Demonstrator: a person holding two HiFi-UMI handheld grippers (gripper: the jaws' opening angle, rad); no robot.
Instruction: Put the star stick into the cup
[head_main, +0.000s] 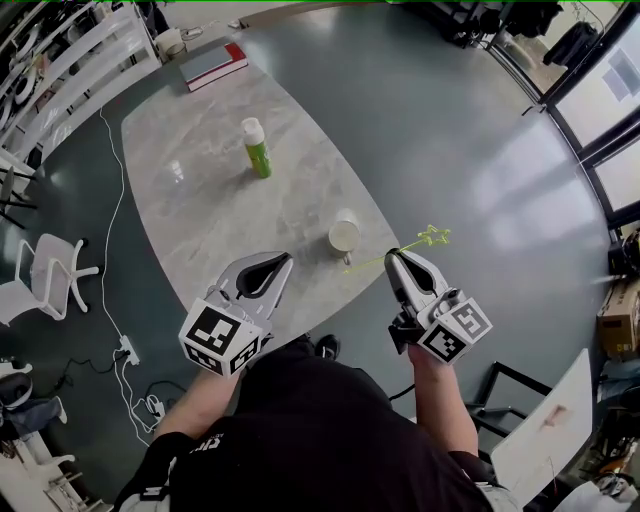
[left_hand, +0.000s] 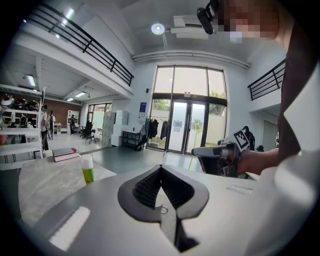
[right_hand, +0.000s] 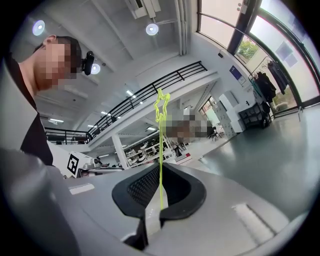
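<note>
The star stick (head_main: 432, 238) is thin and yellow-green, with a star at its end. My right gripper (head_main: 393, 256) is shut on it and holds it in the air just off the table's near right edge. In the right gripper view the star stick (right_hand: 161, 150) rises straight up from between the gripper's (right_hand: 161, 166) pads. The white cup (head_main: 344, 235) stands upright on the table, a little left of the stick. My left gripper (head_main: 272, 262) hovers over the near table edge, left of the cup, shut on nothing (left_hand: 161, 167).
The grey marble table (head_main: 220, 210) also carries a green bottle with a white cap (head_main: 257, 147) near its middle and a red-edged book (head_main: 212, 65) at its far end. A white chair (head_main: 45, 270) stands on the floor to the left.
</note>
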